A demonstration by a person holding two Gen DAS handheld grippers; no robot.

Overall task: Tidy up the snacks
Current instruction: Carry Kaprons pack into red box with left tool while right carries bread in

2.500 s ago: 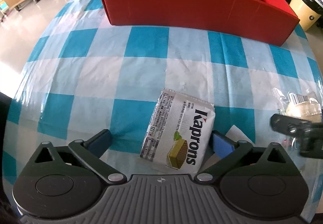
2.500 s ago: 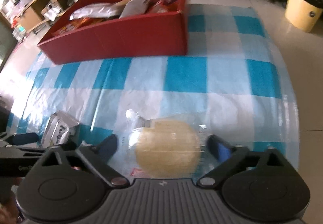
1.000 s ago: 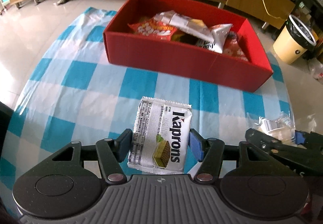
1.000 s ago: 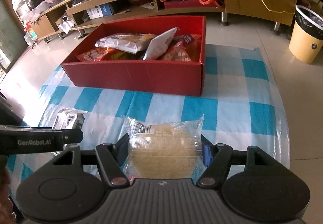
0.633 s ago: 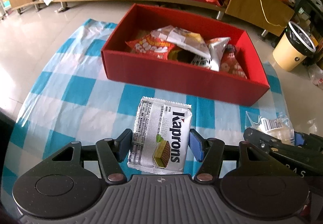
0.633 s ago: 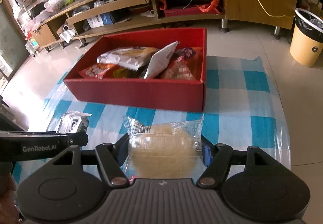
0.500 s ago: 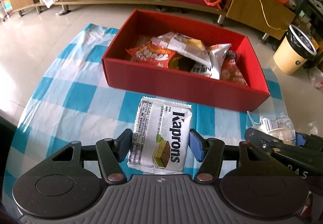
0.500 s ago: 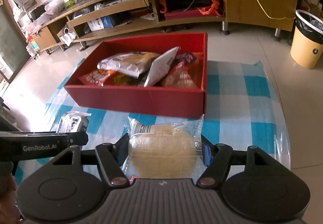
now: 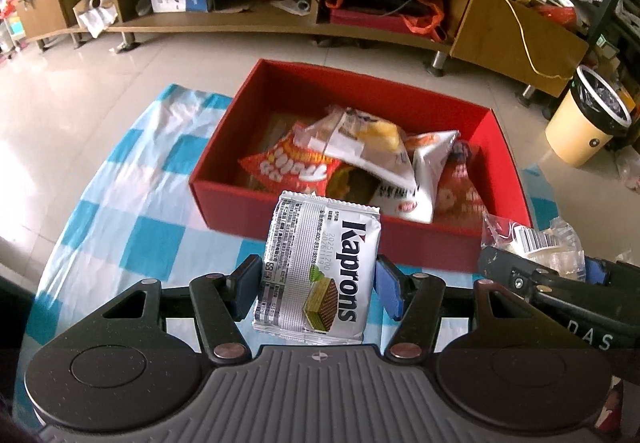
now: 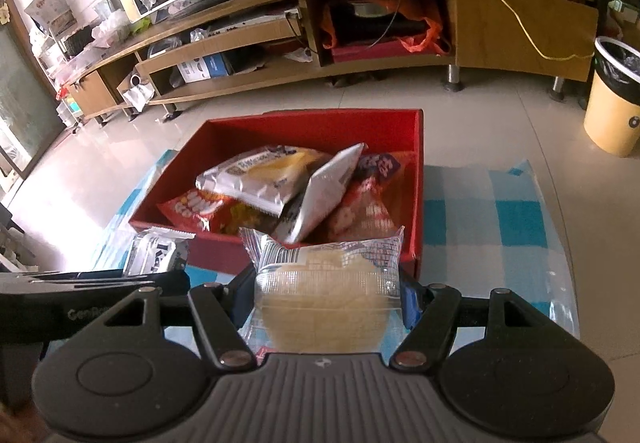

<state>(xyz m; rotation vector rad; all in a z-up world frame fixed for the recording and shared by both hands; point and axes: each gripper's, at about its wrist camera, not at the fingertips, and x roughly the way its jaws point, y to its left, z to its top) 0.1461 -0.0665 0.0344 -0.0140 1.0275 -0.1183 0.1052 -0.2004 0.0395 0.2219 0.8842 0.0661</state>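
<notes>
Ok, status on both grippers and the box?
Left gripper shut on Kaprons packet. Right gripper shut on clear bun packet. Red box ahead, part-filled, path clear.

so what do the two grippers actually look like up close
Both look alike: the left gripper and right gripper have black linkage arms with silver rivets, blue finger pads, and a ribbed grey body with round black side discs. White "GenRo" lettering marks the left one's side. No cables or sleeves visible.

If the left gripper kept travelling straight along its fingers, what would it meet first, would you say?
Probably the near wall of the red box: the Kaprons packet held by the left gripper already overlaps that rim in view, though depth is unclear.
</notes>
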